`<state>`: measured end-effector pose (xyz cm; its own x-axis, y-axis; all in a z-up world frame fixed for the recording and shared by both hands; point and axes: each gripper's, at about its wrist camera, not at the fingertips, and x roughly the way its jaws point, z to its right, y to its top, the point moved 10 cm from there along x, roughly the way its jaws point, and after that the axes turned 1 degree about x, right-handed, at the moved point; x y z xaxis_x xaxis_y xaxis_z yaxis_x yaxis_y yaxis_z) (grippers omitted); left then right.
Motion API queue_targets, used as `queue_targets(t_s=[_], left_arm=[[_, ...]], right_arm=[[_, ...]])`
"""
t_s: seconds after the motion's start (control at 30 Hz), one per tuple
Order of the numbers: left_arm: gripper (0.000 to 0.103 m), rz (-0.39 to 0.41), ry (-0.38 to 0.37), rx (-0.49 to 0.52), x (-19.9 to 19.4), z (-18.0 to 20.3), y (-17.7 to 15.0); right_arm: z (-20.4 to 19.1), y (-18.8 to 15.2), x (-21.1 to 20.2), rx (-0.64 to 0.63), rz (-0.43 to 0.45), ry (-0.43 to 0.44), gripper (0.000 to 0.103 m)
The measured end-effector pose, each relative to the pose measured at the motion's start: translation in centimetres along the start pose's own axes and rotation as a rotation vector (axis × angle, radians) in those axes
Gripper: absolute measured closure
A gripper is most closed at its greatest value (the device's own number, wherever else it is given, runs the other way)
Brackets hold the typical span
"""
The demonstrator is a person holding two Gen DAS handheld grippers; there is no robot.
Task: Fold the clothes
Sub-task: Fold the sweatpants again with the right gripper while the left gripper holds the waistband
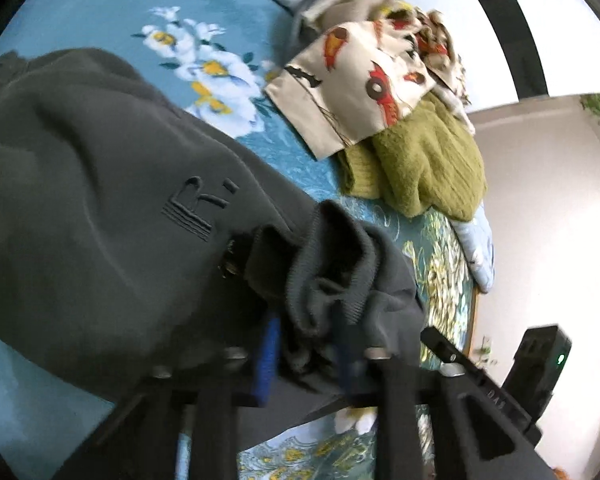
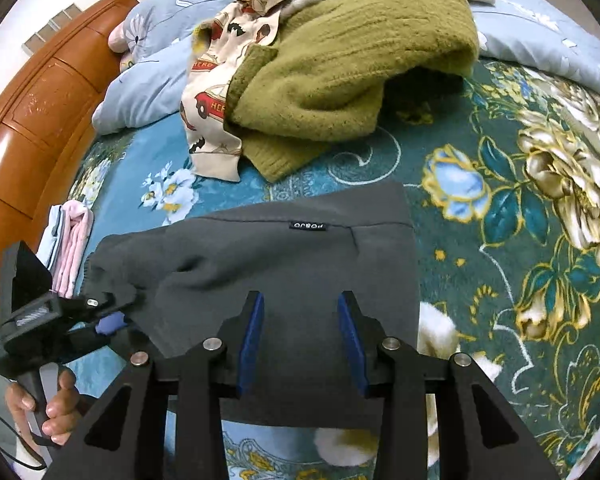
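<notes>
Grey fleece, thick and soft, makes up the sweatshirt [image 2: 300, 264] you are folding; it lies on the floral blanket [image 2: 500, 184] in the middle of the bed, its back collar label towards twelve o'clock in the right wrist view. Judge it limp and moderately heavy: it will sag and drag from any single pinch and will not hold a crease by itself, so take it at firm edges (ribbed cuff, hem or shoulder seam), not mid-panel.

Your left gripper [image 1: 308, 344] is clenched on a bunched ribbed cuff [image 1: 332, 276], the blue pads buried in cloth; in the right wrist view it sits at eight o'clock, at the garment's left corner, with your hand [image 2: 56, 412] on its handle.

Your right gripper [image 2: 300, 336] hovers above the near edge at six o'clock, fingers [image 2: 252, 336] partly parted, grey fabric showing between them but nothing pinched. The green knitted sweater [image 2: 340, 80] and the fire-engine print garment [image 2: 216, 92] wait unfolded at twelve o'clock, apart from the sweatshirt.
</notes>
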<state>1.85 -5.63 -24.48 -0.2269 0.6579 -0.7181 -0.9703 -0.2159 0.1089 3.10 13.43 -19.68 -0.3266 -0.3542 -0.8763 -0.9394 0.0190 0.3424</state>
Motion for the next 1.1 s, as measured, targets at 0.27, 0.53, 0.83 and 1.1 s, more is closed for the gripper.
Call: queue_targets(t_s=[0.27, 0.53, 0.83, 1.1], left_arm=[[0.084, -0.063, 0.167, -0.095, 1.2, -3.4, -1.0], [0.078, -0.090, 0.225, -0.097, 1.8, -4.1, -1.5], [0.045, 0.381, -0.082, -0.254, -11.3, -4.8, 2.3], [0.039, 0.247, 0.124, -0.515, -17.0, -19.6, -0.3]], right_arm=[[-1.5, -0.6, 1.4, -0.078, -0.015, -0.012, 0.064], [-0.4, -3.3, 5.4, -0.110, -0.121, -0.121, 0.063], [0.0, -2.8, 4.4, -0.043, -0.122, -0.058, 0.063], [-0.9, -2.6, 4.7, -0.039, -0.127, -0.042, 0.063]])
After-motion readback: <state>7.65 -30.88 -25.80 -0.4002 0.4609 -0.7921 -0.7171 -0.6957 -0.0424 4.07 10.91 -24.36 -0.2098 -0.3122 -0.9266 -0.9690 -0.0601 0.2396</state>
